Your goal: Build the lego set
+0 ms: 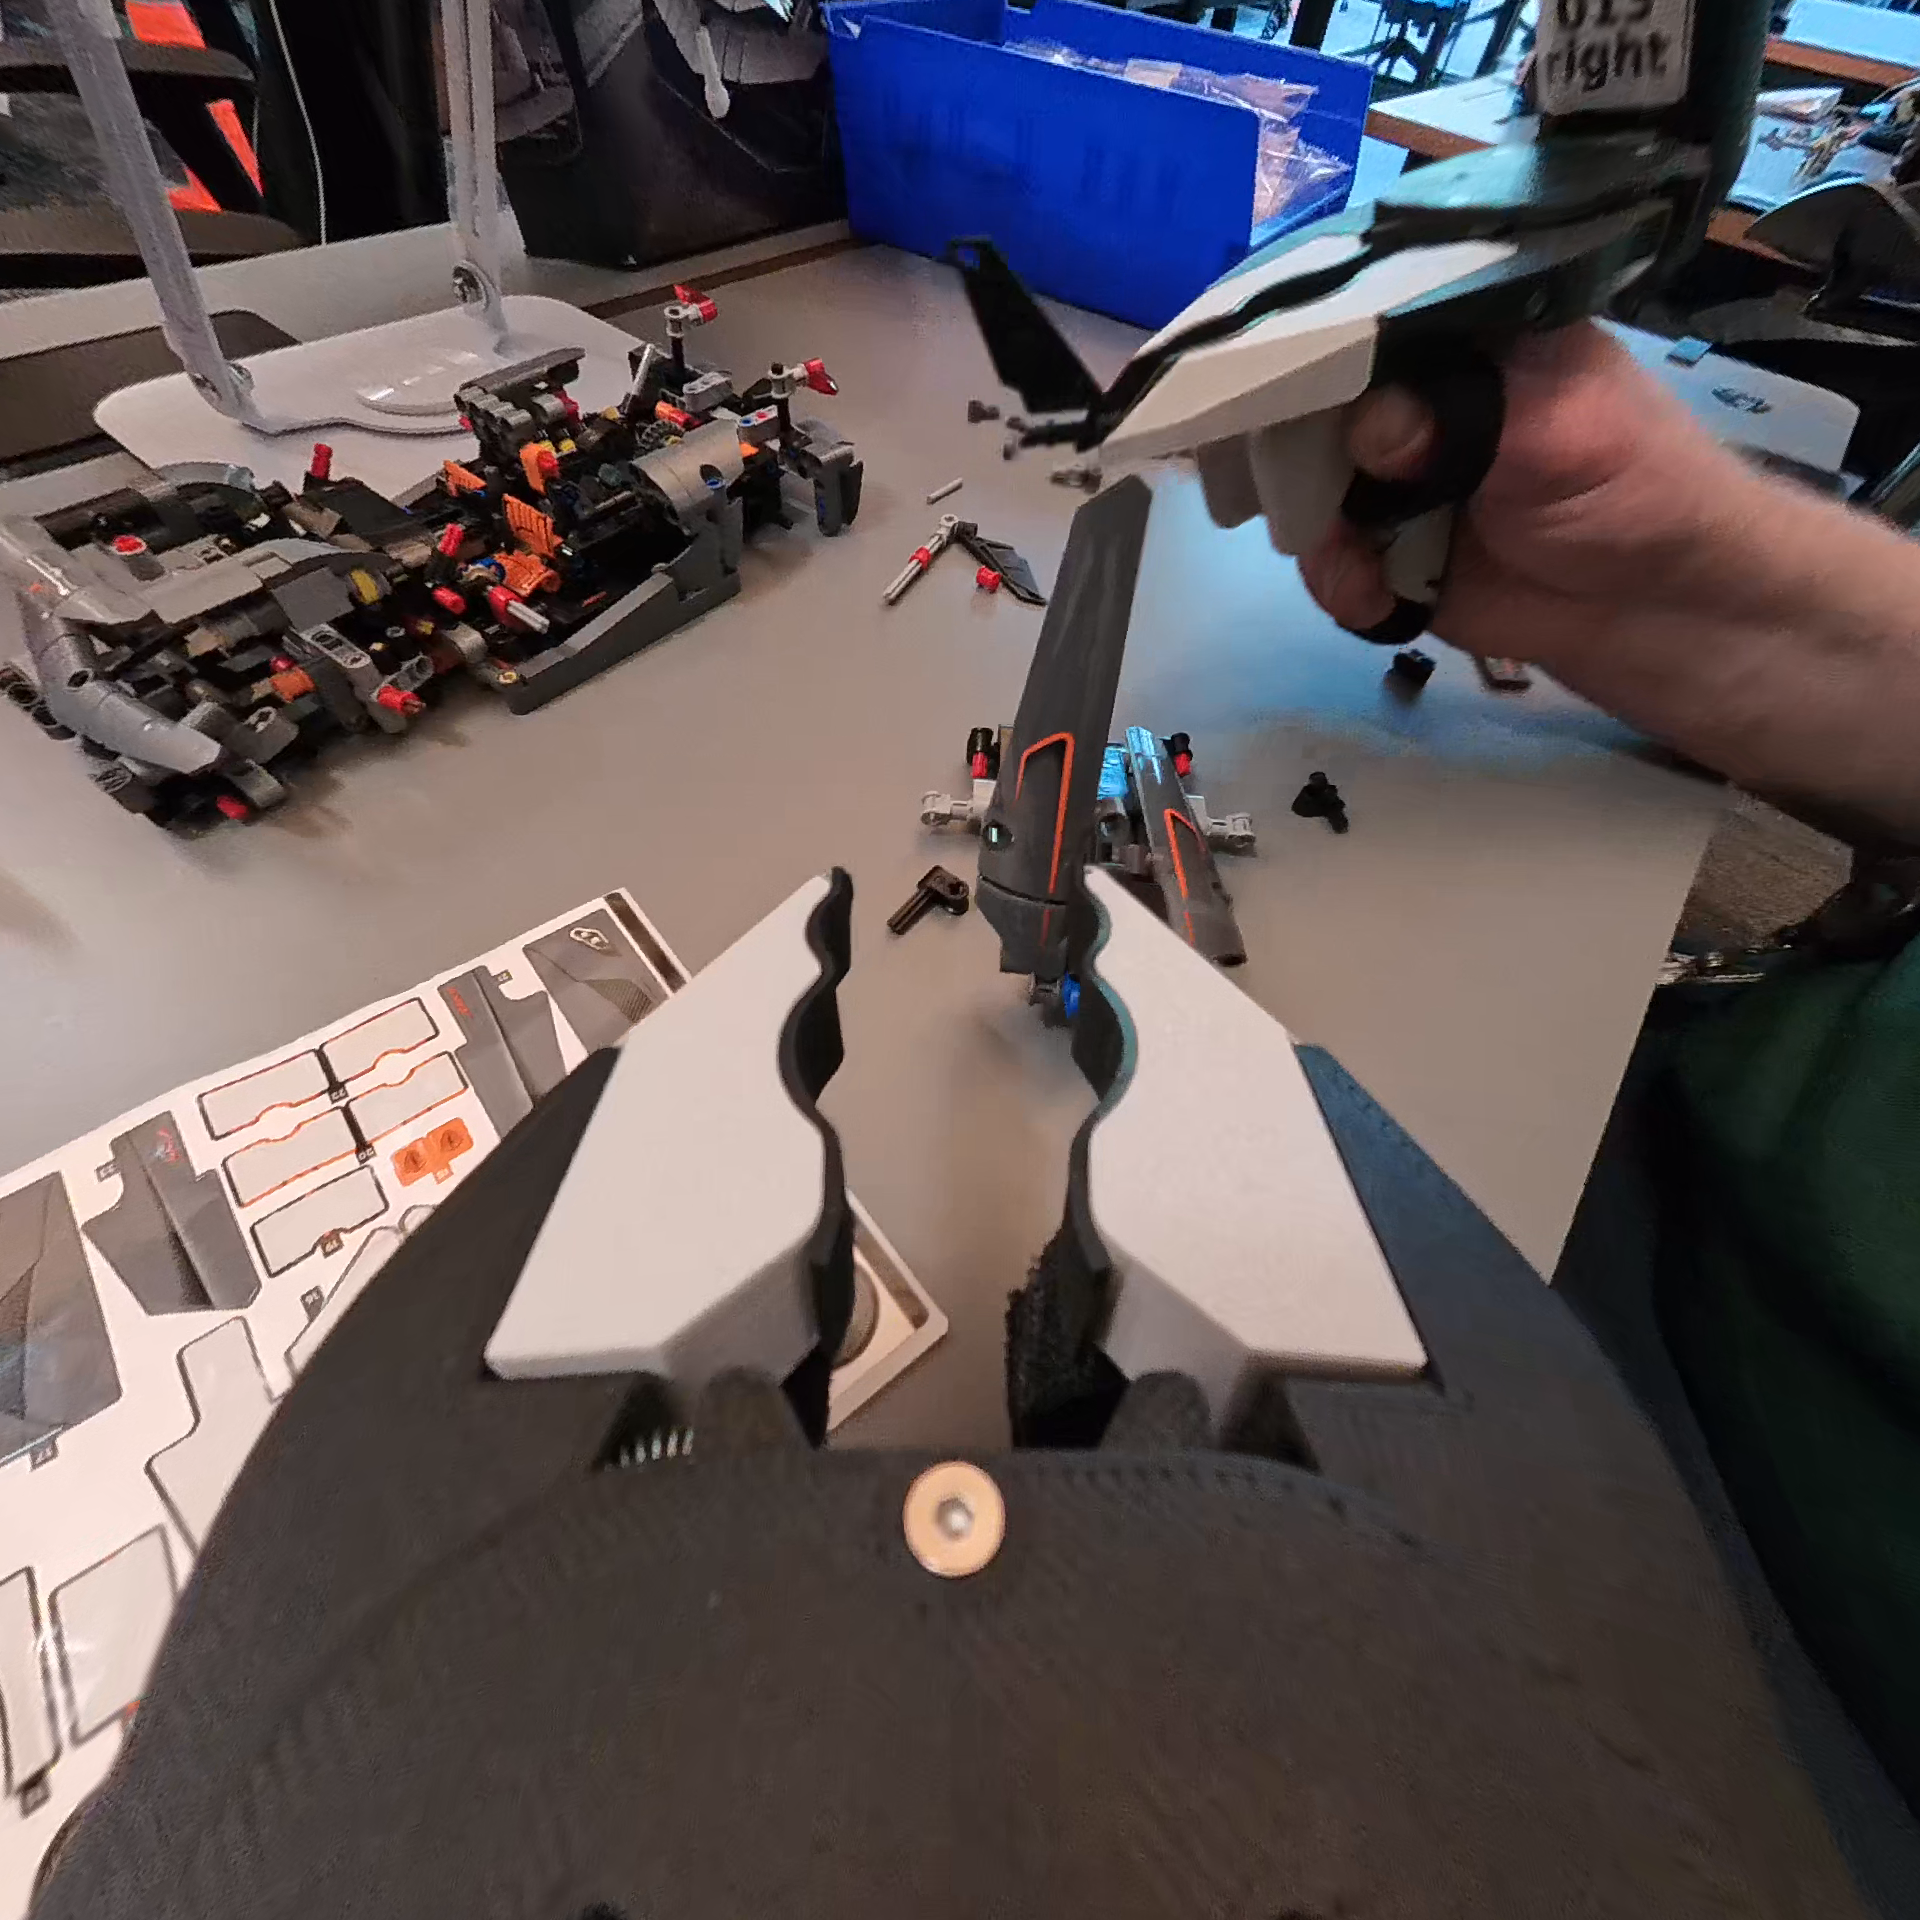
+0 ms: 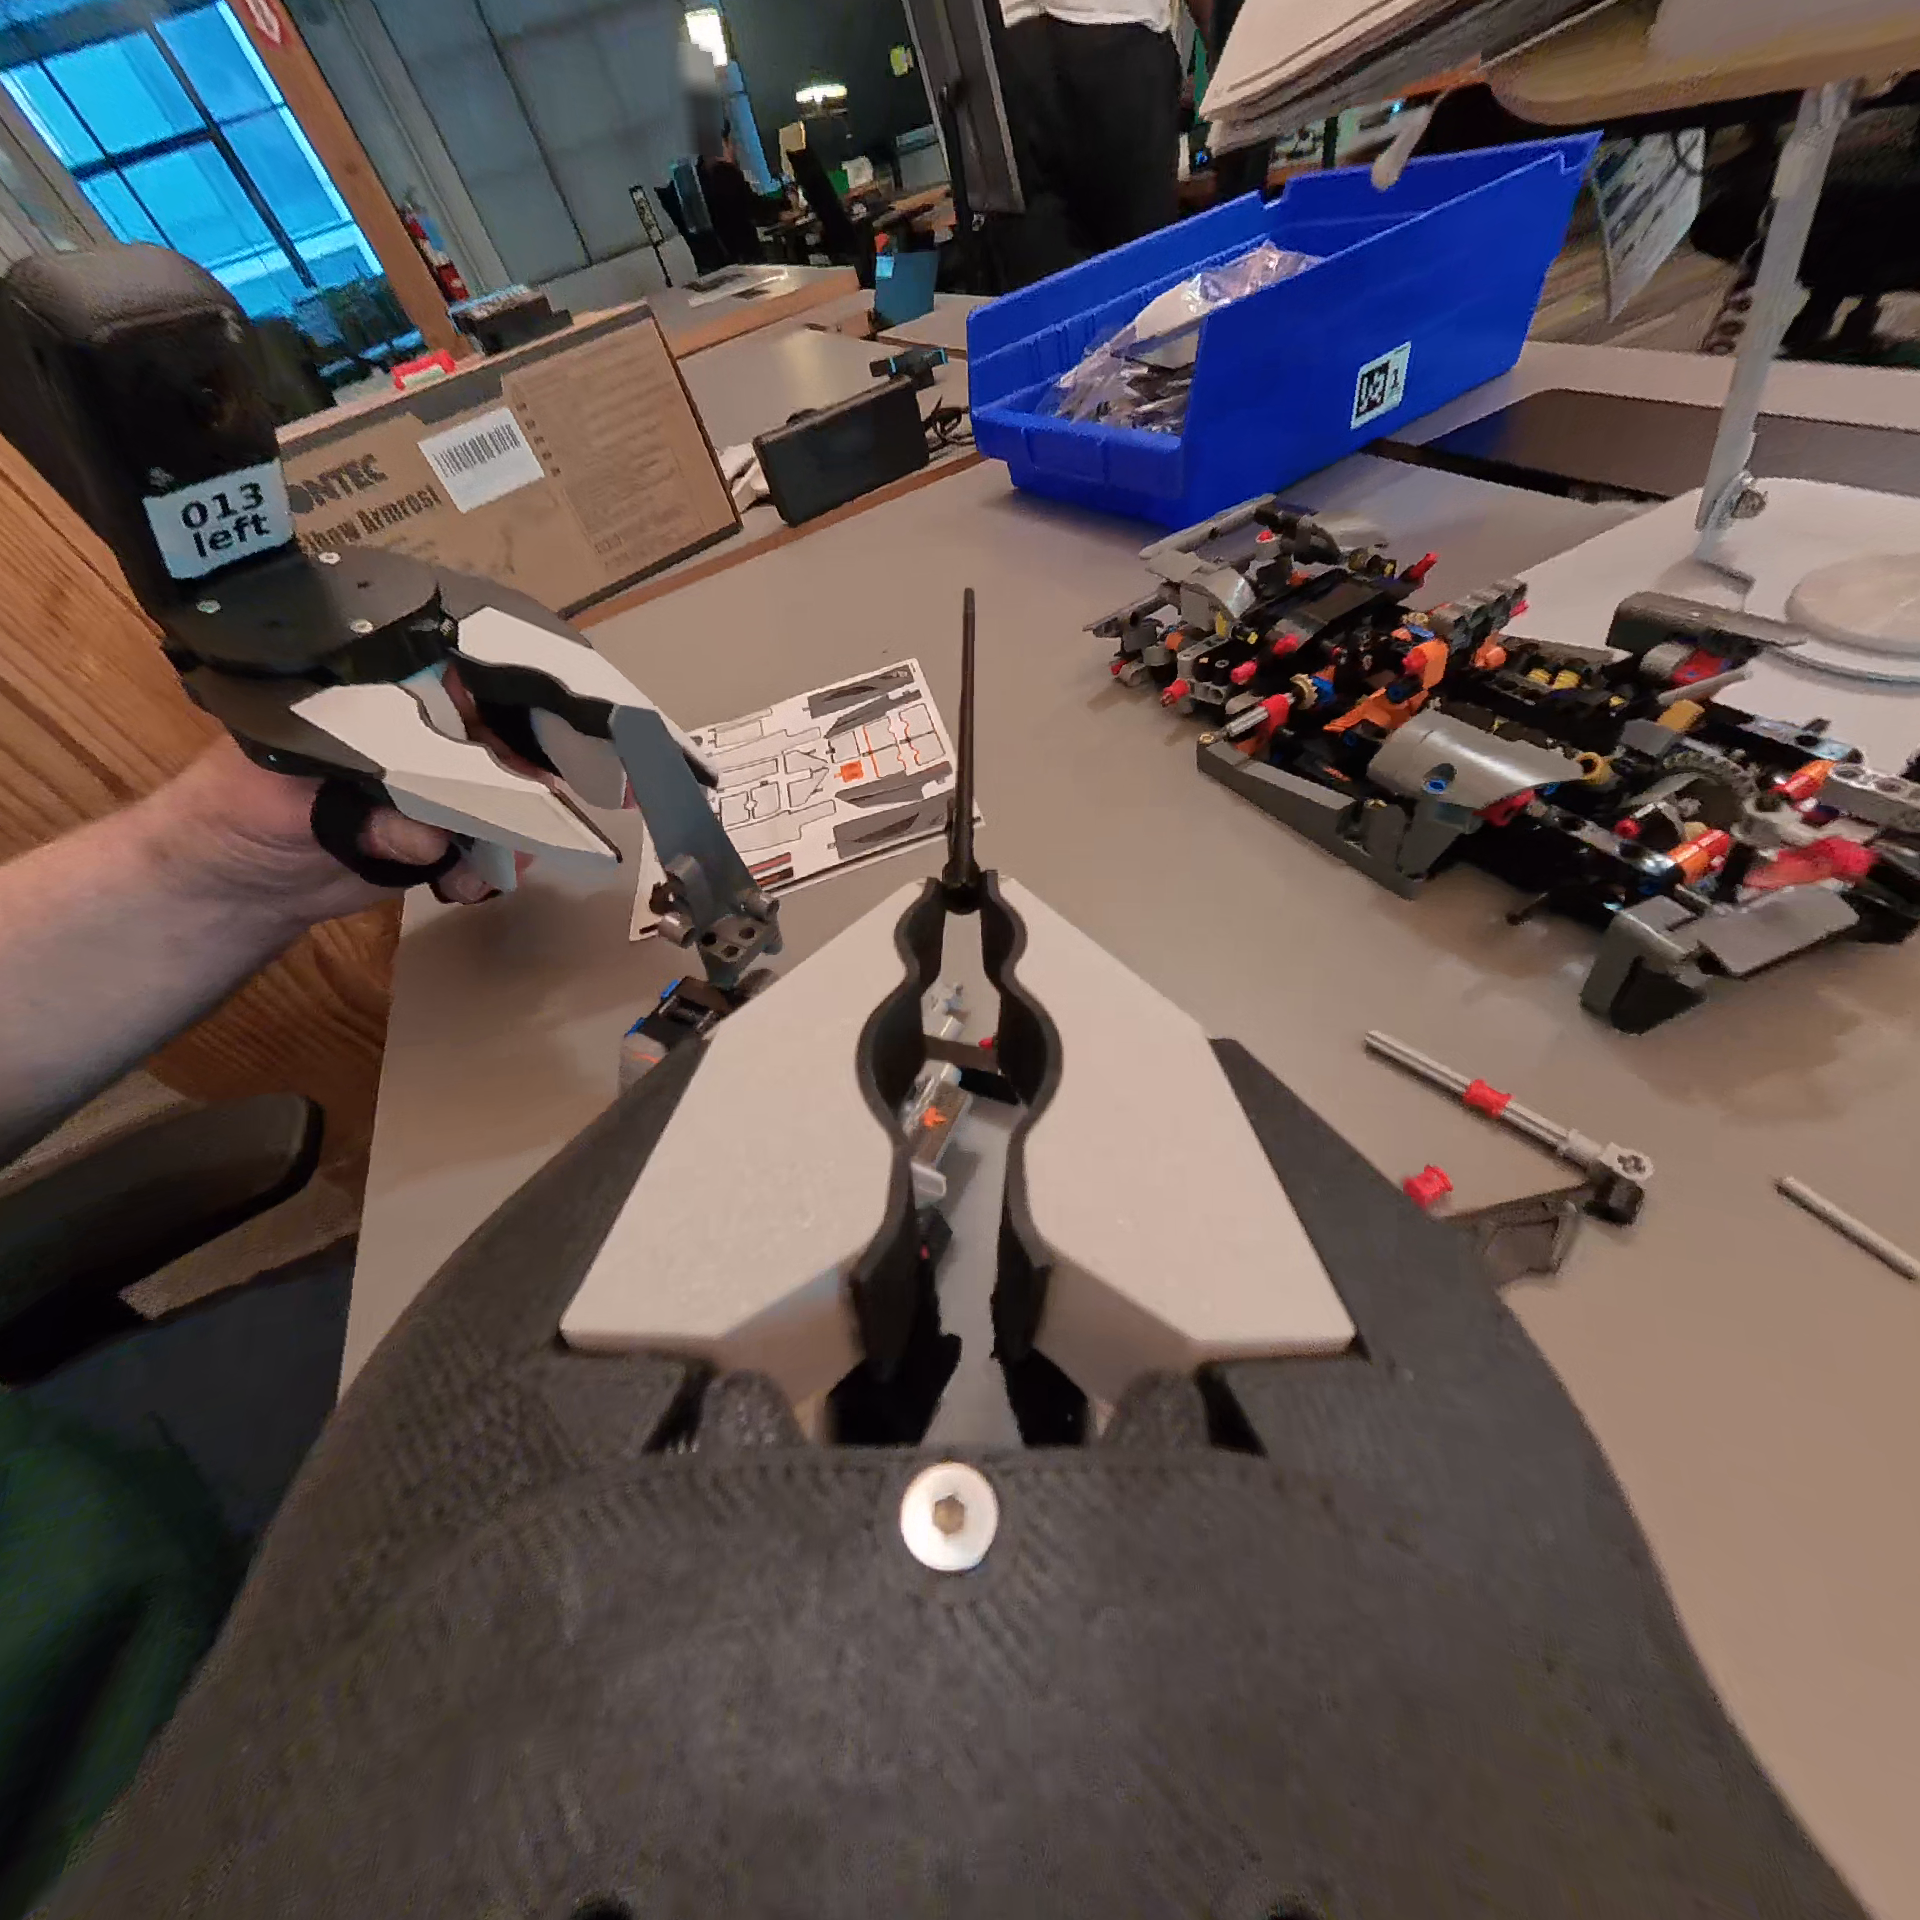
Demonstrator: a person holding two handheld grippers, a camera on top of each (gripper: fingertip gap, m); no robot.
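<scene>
A long dark grey Lego panel with an orange stripe [image 1: 1070, 675] stands upright on the grey table. My right gripper [image 1: 1101, 436] is shut on its top end. In the right wrist view the panel [image 2: 966, 727] is edge-on between my right gripper's [image 2: 966, 894] closed tips. My left gripper [image 1: 966, 894] is open, and its right finger [image 1: 1164, 1039] is beside the panel's lower end, which has a blue pin. A second striped panel [image 1: 1184, 862] lies joined beside it. In the right wrist view a grey panel [image 2: 717, 873] hangs by my left gripper's [image 2: 660, 816] tips. The partly built car chassis [image 1: 416, 561] sits at the left.
A sticker sheet [image 1: 260, 1143] lies under my left gripper. A blue bin [image 1: 1039, 177] with bags stands at the back. A grey axle with red bushes [image 1: 935, 551], a small black connector [image 1: 930, 899] and black pins [image 1: 1320, 800] lie loose. A white lamp base [image 1: 364, 384] stands behind the chassis. Some 12 cm of space lies between my two pairs of fingers. The small black connector [image 1: 930, 899] is about 8 cm from my left fingertips.
</scene>
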